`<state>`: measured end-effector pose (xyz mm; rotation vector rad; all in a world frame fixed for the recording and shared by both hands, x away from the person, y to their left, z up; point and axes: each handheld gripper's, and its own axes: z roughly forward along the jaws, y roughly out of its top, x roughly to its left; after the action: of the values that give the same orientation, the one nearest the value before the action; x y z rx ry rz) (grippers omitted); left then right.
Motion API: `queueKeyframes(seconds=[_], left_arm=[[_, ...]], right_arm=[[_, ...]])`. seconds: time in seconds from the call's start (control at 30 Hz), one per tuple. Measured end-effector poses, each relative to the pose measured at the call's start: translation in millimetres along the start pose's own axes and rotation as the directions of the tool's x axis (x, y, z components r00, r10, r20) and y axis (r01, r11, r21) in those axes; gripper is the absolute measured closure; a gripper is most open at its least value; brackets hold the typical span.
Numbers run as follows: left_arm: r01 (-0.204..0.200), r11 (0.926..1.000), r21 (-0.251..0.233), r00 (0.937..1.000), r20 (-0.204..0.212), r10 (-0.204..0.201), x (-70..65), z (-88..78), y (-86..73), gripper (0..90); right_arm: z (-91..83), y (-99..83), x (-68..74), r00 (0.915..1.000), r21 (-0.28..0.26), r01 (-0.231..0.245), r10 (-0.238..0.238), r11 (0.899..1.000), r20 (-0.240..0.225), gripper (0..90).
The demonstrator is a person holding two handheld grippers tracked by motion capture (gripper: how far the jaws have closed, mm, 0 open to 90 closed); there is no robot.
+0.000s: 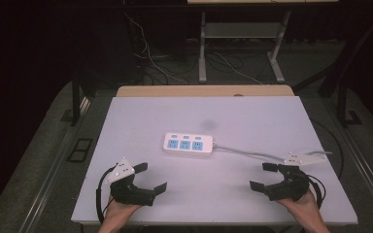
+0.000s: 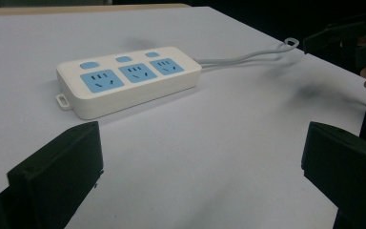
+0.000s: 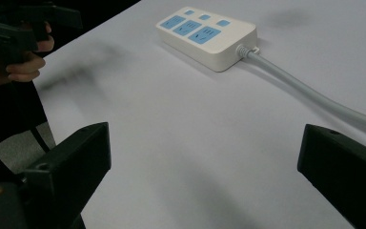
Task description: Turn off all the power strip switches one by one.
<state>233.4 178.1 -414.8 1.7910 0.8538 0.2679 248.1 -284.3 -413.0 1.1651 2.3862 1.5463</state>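
Worktop (image 1: 126, 126), white, seen from the near side. A power strip (image 1: 188, 144) lies flat near the middle, its three blue sockets facing up, with bare surface on all sides of it. Its grey cord (image 1: 252, 153) leaves the right end and runs toward the worktop's right edge, where a white plug (image 1: 305, 158) lies close to that edge.

The left claw (image 1: 153, 176), held in the person's hand at the near left corner, points inward over the surface; its jaws stand wide apart with nothing between them. In the left gripper view the power strip (image 2: 128, 78) lies well ahead of the jaws, with an open stretch of worktop between.

The right claw (image 1: 263, 175), held at the near right, also has its jaws spread wide and empty. It sits just this side of the plug and near the right edge. In the right gripper view the cord (image 3: 305, 93) passes ahead of the right-hand jaw without touching it, and the power strip (image 3: 207, 33) lies farther off.

Both claws are well apart from each other and from the power strip. Between them the near half of the worktop is bare. Beyond the far edge runs a wooden strip (image 1: 204, 91), then dark floor with loose cables (image 1: 150, 60).
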Motion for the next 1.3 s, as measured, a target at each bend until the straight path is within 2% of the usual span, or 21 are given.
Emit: queueKeyframes(seconds=[0.13,0.4,0.8,1.3], left_arm=[[0.001,1.0,0.003,1.0,0.002,-0.001,-0.1,-0.2,-0.5,0.0],[0.005,1.0,0.002,1.0,-0.006,-0.005,-0.9,-2.3,-1.6,0.0],[0.004,0.9992,0.039,1.0,0.003,-0.004,-2.6,2.0,-0.1,0.0],[-0.008,0.9967,0.081,0.9995,0.031,0.005,-4.7,2.9,9.6,0.0]], right_arm=[[2.5,0.1,1.2,1.0,0.019,0.009,-0.009,1.0,-0.002,3.8],[2.8,-0.2,2.1,0.9999,0.024,0.011,-0.011,1.0,-0.005,3.8],[3.8,-1.4,0.0,1.0,0.035,0.0,0.0,0.999,-0.005,3.8],[4.6,-0.5,-0.3,1.0,0.044,0.006,-0.005,0.999,-0.008,3.8]])
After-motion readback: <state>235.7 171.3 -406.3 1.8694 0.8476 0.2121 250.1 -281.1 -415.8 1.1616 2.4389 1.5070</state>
